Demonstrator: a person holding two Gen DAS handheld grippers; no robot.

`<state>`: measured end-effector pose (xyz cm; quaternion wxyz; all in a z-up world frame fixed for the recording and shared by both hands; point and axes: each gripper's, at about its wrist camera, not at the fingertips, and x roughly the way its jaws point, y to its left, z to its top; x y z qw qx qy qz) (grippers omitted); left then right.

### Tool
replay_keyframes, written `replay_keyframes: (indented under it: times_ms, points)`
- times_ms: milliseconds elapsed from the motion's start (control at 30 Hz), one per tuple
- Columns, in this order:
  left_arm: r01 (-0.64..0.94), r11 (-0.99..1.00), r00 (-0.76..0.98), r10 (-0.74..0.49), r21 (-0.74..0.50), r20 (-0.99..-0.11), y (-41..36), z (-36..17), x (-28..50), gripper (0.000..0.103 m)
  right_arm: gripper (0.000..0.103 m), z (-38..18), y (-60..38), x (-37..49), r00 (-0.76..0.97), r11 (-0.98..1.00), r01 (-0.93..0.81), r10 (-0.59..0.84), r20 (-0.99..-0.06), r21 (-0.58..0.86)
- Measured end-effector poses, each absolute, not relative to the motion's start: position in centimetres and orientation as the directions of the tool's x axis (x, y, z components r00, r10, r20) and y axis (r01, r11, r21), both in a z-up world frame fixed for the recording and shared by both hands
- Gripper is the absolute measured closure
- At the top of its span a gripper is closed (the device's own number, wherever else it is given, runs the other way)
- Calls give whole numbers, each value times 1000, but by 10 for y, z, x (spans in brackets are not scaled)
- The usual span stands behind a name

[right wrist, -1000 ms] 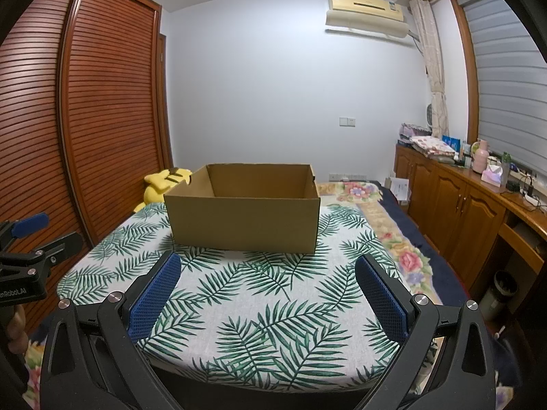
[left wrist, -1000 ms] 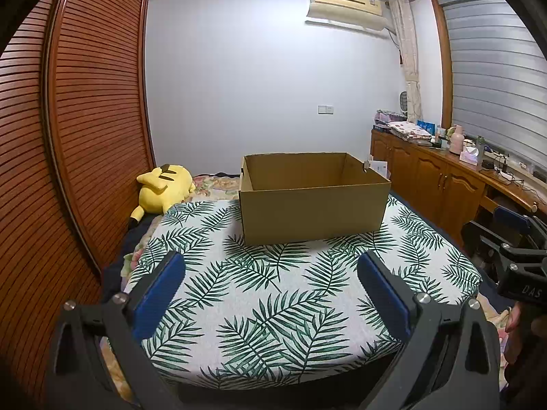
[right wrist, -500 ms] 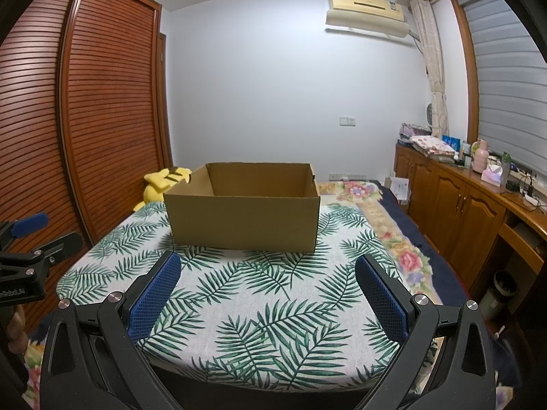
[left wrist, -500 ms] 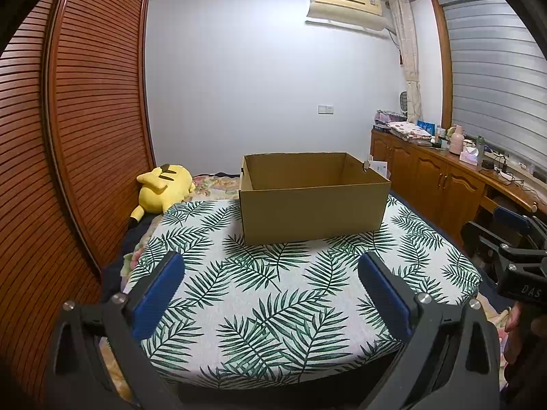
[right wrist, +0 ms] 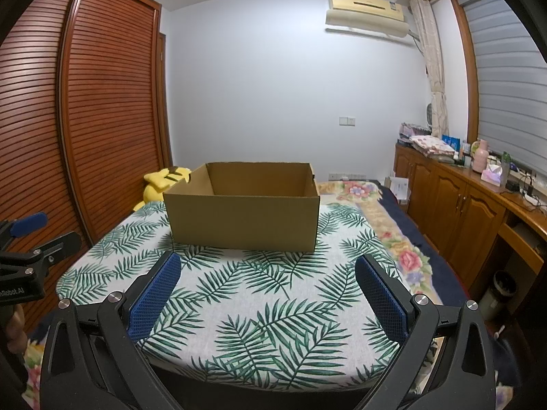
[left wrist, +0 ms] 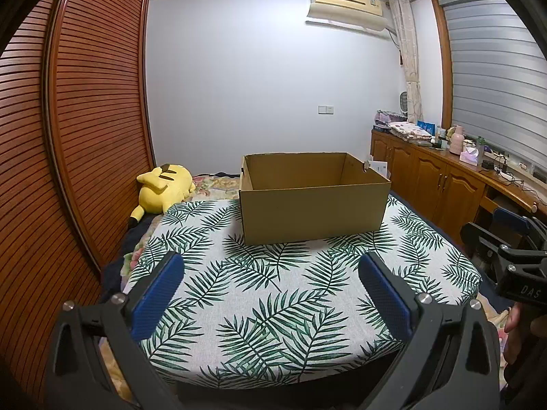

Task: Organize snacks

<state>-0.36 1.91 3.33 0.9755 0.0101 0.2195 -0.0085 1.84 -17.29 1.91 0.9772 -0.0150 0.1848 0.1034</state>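
Note:
An open brown cardboard box (left wrist: 312, 210) (right wrist: 244, 220) stands on a table covered with a palm-leaf cloth (left wrist: 273, 300) (right wrist: 259, 300), toward its far side. From this low angle the box floor is hidden and no snacks show anywhere. My left gripper (left wrist: 270, 266) hangs open over the table's near edge, nothing between its blue pads (left wrist: 155, 299). My right gripper (right wrist: 268, 264) is open too, likewise short of the box. Each gripper shows at the edge of the other's view: the right gripper (left wrist: 512, 259), the left gripper (right wrist: 30, 249).
A yellow plush toy (left wrist: 164, 188) lies on the bed behind the table's left corner. Slatted wooden wardrobe doors (left wrist: 85, 136) line the left side. A wooden cabinet run (right wrist: 461, 198) with clutter on top lines the right wall. A hand (left wrist: 512, 321) holds the right gripper.

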Motion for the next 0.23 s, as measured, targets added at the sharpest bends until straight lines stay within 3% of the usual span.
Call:
replay_keyframes:
  times_ms: [233]
  points:
    - [19, 1000, 903, -10, 16, -429, 19, 33, -4, 0, 0, 19, -173, 18, 910, 978, -208, 197, -365, 9]
